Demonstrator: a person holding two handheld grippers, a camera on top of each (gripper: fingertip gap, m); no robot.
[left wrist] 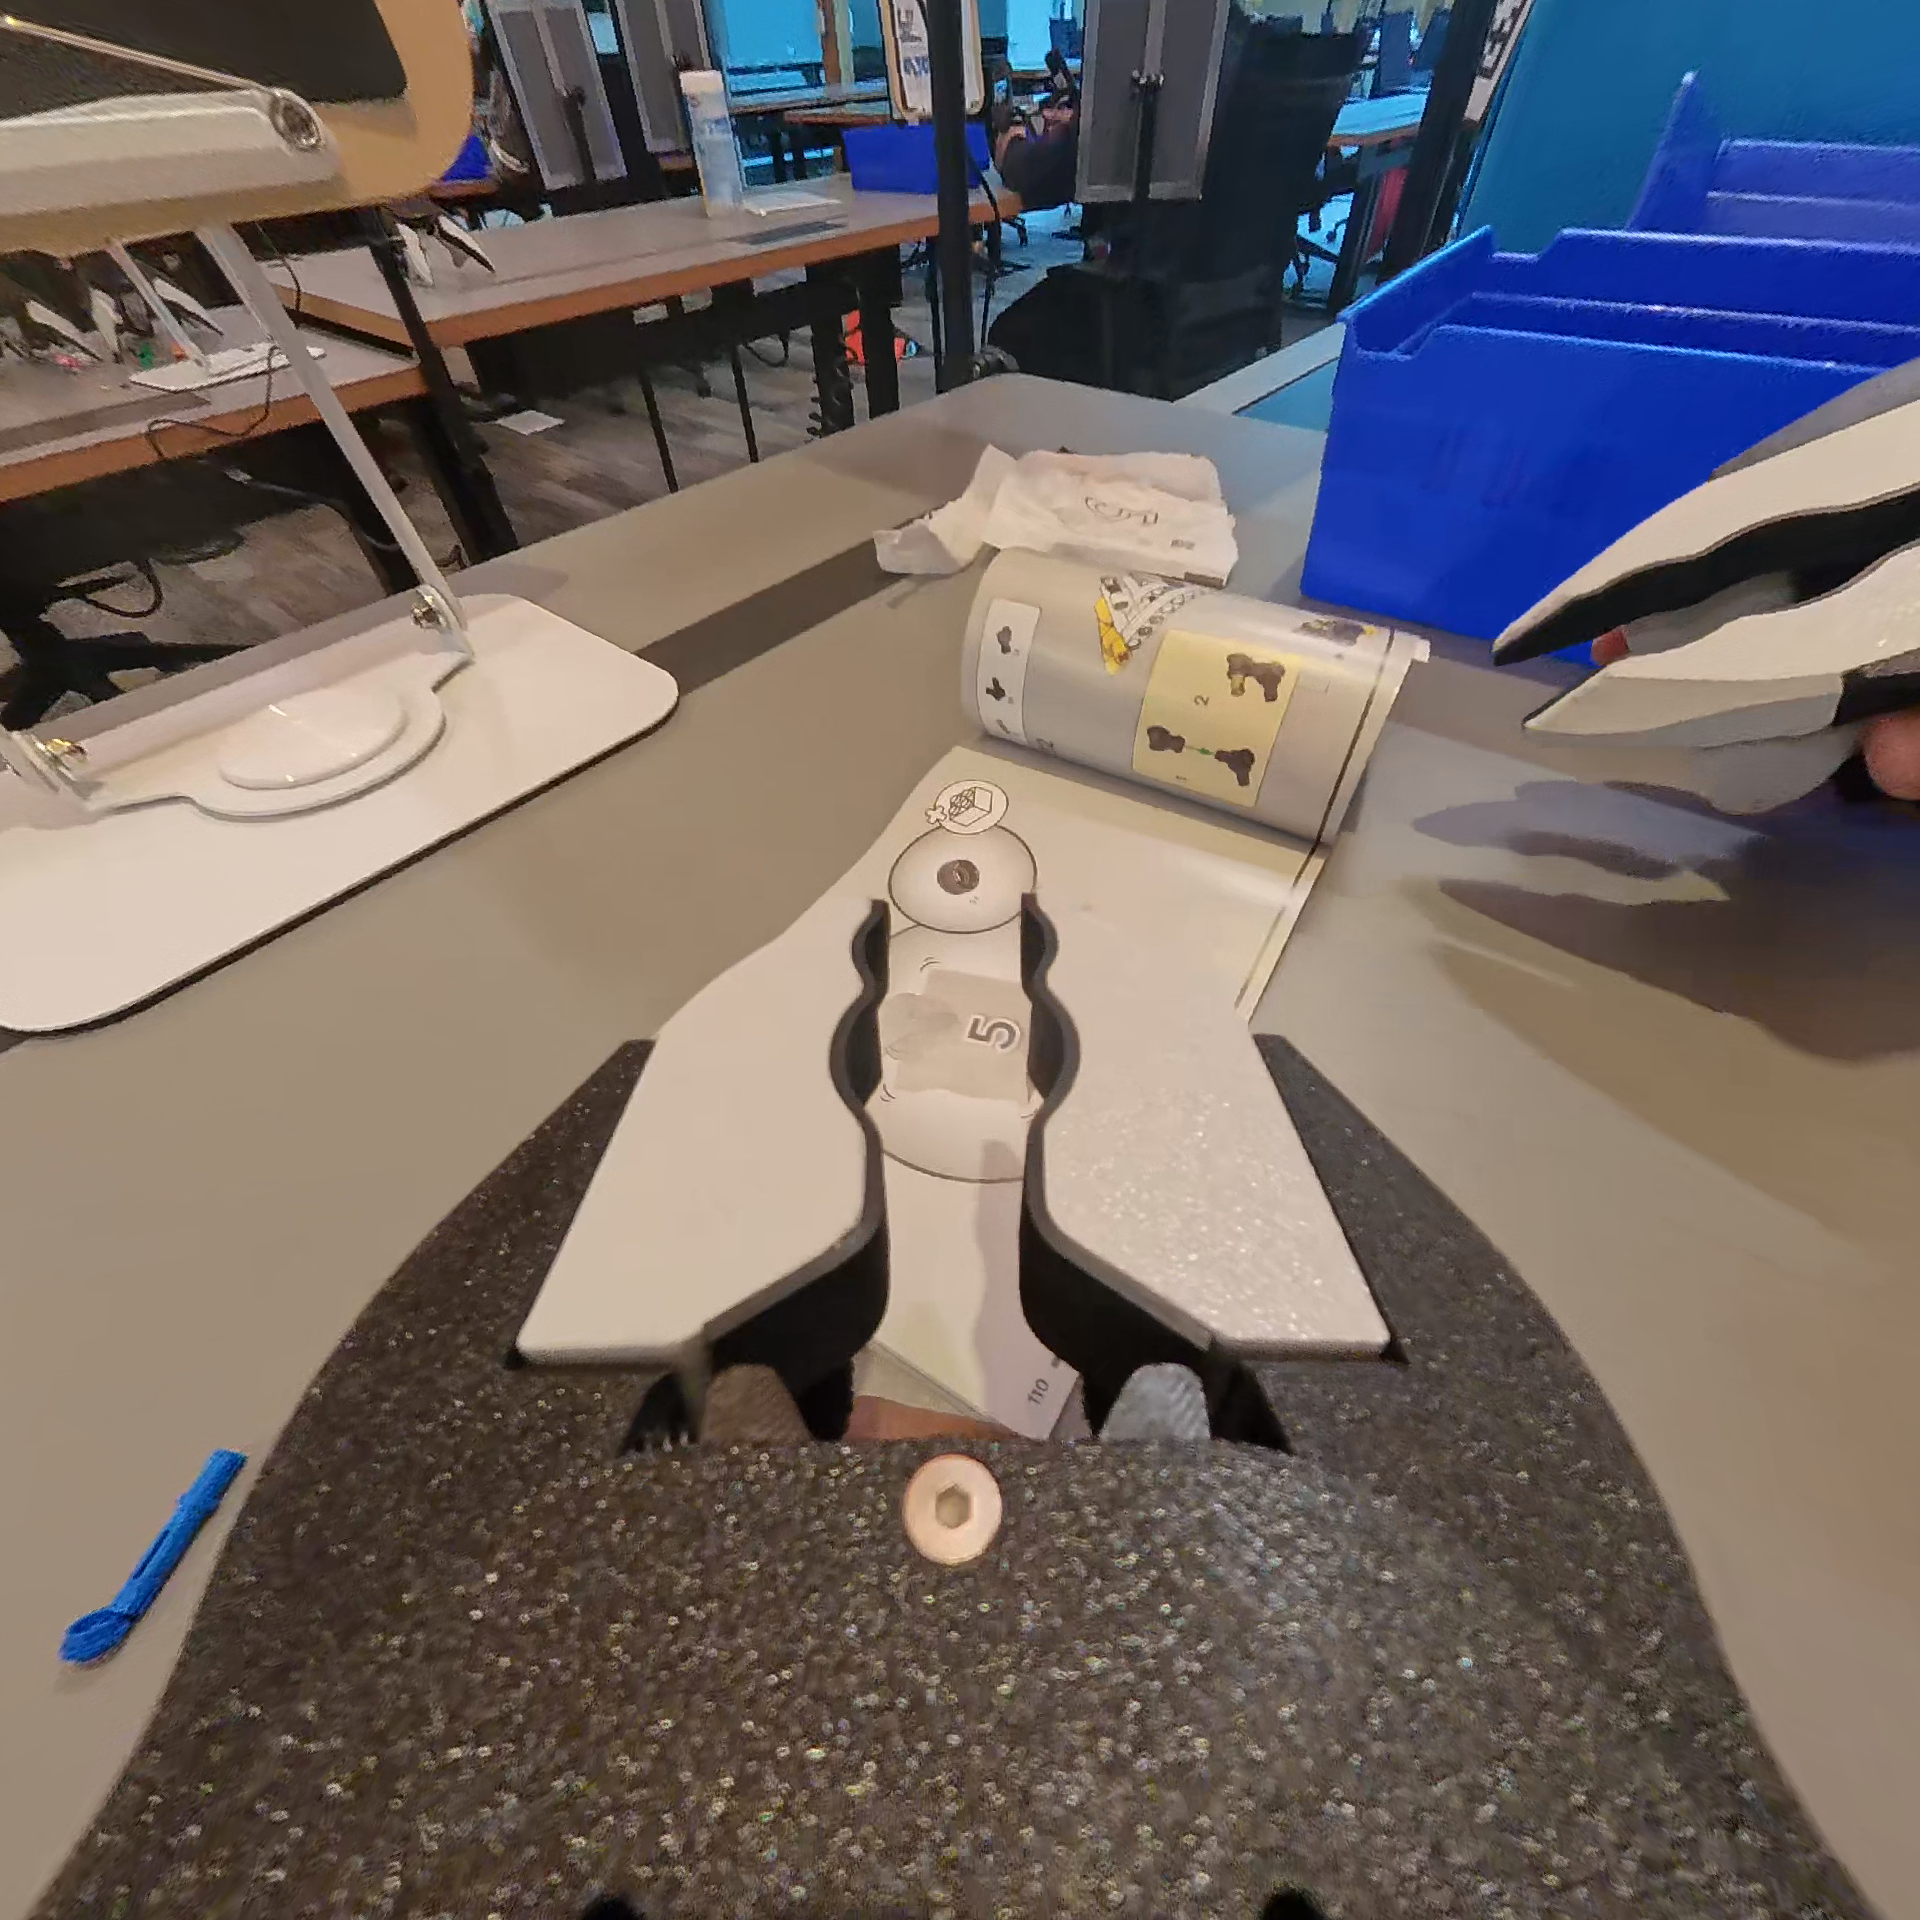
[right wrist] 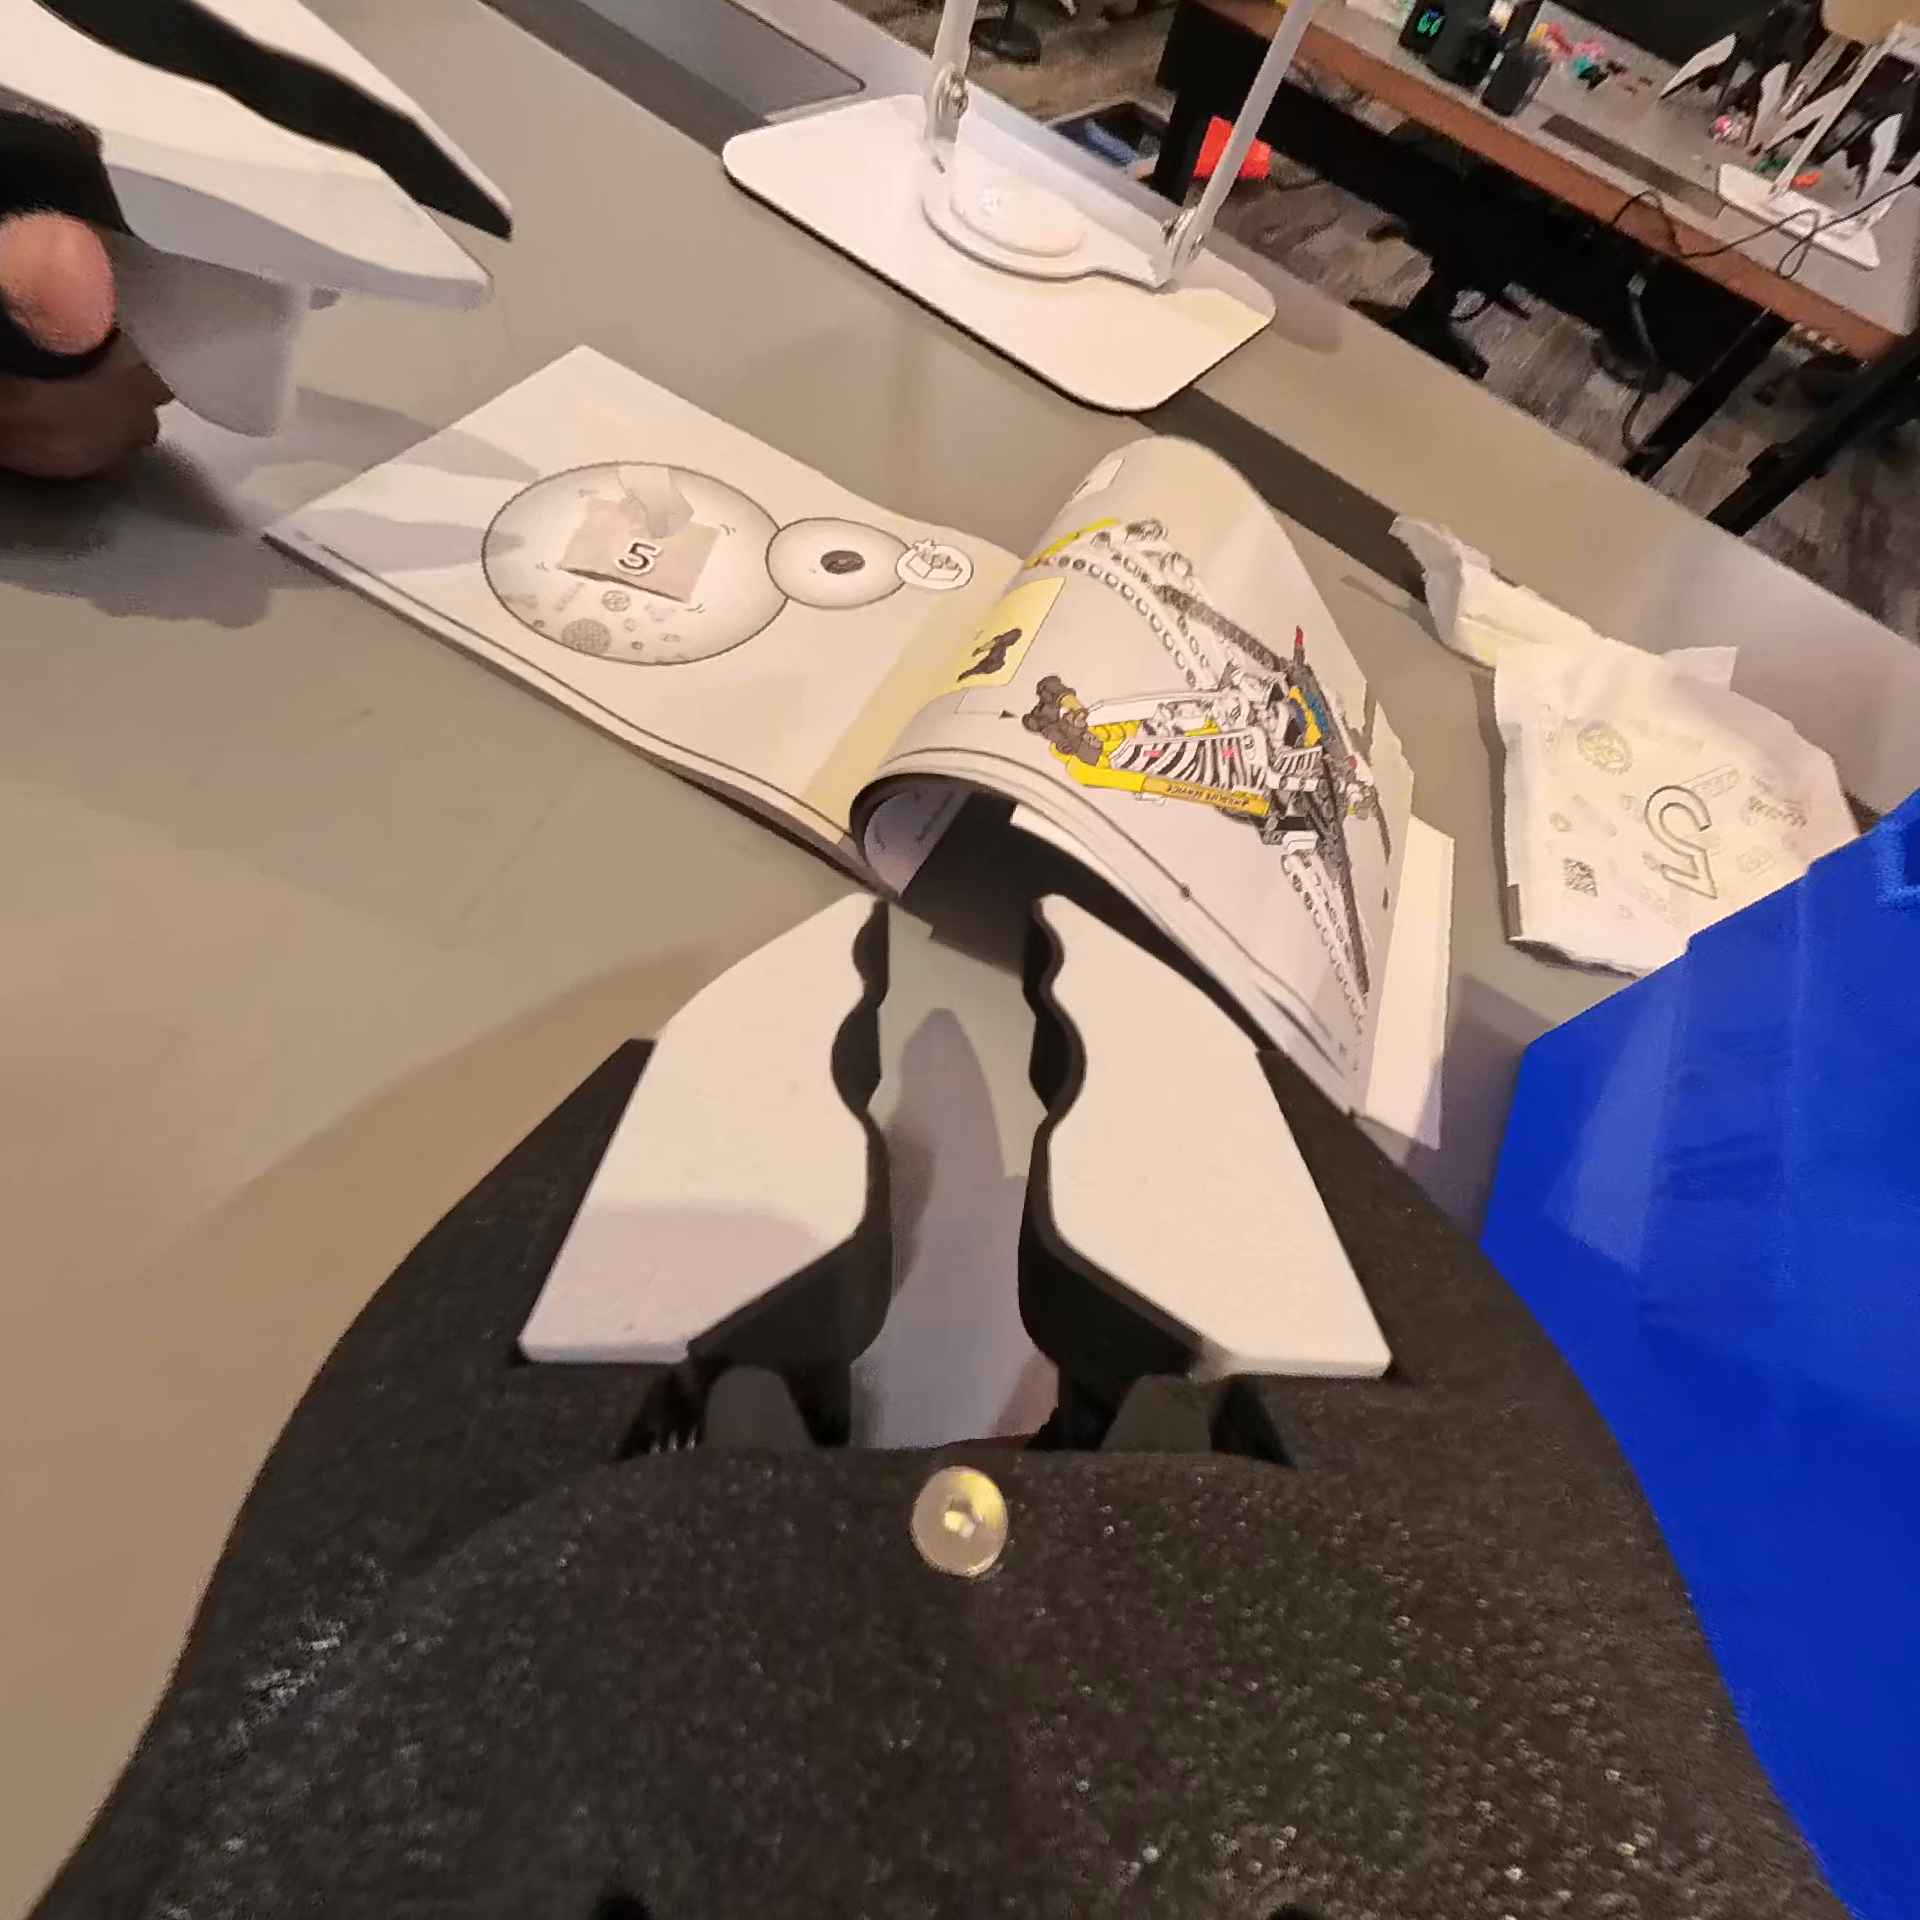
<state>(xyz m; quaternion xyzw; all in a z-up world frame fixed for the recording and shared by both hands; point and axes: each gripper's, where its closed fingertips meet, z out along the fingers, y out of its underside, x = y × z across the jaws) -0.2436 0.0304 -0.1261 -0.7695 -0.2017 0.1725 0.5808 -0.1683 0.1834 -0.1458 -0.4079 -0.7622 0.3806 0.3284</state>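
Across the grey surface (right wrist: 312, 935) lies an open instruction booklet (right wrist: 727, 644), its flat page toward the left gripper and its other pages curling up in a loose roll toward the blue bin (left wrist: 1558, 436).

Left gripper (left wrist: 956, 914) hovers just over the flat page, fingers (left wrist: 727, 1091) a narrow way apart with nothing between them — the printed circles of the page show through the gap.

Right gripper (right wrist: 956, 925) sits at the booklet's near edge, right where the curled pages (right wrist: 1195, 727) arch up. Its fingers (right wrist: 1143, 1091) are also narrowly parted; the tips reach to the mouth of the curl, the right one tucked under the arched sheet, but nothing looks pinched between the pads.

Beyond the booklet a torn white paper bag (right wrist: 1642, 810) lies crumpled beside the bin. A white lamp base (left wrist: 312, 748) stands well off to the left gripper's side, and a small blue cord (left wrist: 156, 1558) lies near that gripper's body. A person's fingers (right wrist: 52, 312) show at the left gripper's handle.
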